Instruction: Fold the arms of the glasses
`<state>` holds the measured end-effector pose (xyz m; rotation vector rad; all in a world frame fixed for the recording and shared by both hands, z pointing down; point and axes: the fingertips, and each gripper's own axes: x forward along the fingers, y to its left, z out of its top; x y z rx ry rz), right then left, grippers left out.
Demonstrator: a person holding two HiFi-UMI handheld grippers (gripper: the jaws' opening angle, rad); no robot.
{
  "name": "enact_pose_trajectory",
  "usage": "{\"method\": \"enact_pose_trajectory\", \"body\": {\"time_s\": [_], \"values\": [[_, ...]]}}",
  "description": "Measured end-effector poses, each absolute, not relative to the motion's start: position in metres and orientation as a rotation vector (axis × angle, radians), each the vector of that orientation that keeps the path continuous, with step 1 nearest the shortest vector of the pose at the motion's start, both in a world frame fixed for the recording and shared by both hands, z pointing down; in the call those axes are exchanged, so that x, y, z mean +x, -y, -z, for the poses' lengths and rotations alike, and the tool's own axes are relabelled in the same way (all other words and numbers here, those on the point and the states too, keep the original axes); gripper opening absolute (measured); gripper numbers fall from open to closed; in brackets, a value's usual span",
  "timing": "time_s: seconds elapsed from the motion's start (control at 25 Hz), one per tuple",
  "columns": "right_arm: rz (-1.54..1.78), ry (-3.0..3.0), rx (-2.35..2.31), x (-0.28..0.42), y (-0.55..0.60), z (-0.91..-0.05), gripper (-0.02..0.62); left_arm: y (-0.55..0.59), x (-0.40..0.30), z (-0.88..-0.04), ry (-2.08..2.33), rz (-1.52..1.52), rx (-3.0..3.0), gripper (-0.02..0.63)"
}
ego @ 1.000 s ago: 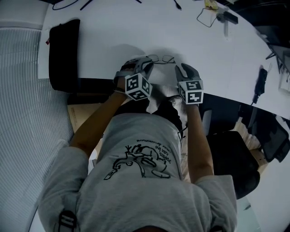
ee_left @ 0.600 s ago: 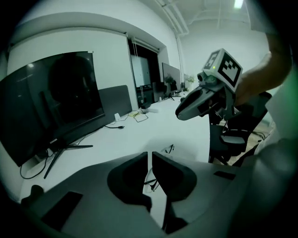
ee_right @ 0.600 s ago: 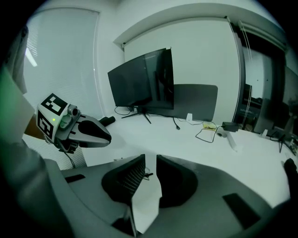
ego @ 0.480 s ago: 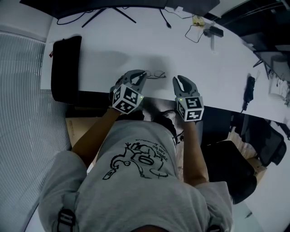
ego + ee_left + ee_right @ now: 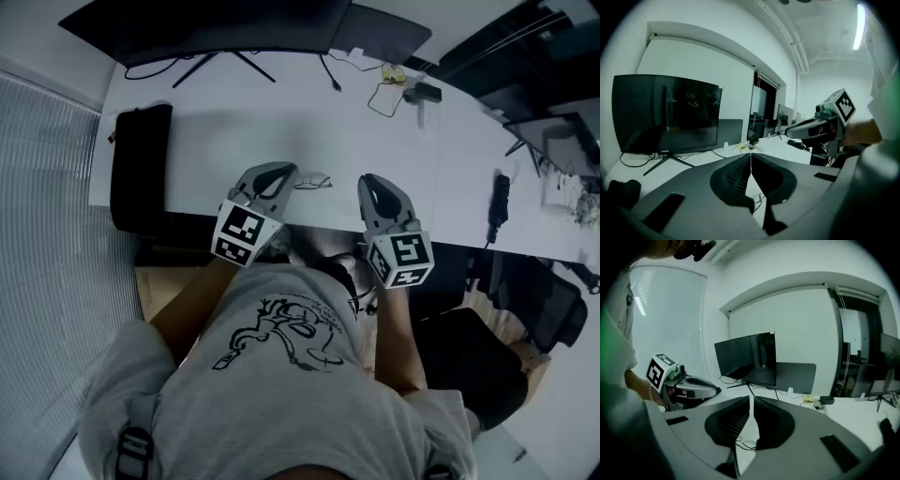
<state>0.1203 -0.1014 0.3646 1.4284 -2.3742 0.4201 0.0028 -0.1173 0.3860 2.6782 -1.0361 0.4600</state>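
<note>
the glasses (image 5: 314, 181) are lying crosswise ahead and below, nearer the shut, empty left gripper (image 5: 281, 172) than the right gripper (image 5: 367, 183), whose empty jaws have just been closing to a sliver.

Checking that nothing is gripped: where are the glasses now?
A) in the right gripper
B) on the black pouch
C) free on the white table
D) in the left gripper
C: the glasses lie on the white table; the left gripper is shut and empty, and the right gripper has just been closing its jaws on nothing.
</note>
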Motion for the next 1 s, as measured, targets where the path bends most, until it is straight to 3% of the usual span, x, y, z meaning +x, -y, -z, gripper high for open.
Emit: {"method": "enact_pose_trajectory", "body": {"time_s": [0.48, 1.0], "values": [[-0.306, 2.459, 1.444, 0.098, 0.096, -0.268, 0.026, 0.113, -0.002, -0.284, 1.065, -0.258, 2.735, 0.021], [-0.245, 2.527, 1.406, 0.086, 0.079, -0.214, 0.026, 0.098, -0.006, -0.234, 1.069, -0.176, 2.798, 0.021]]}}
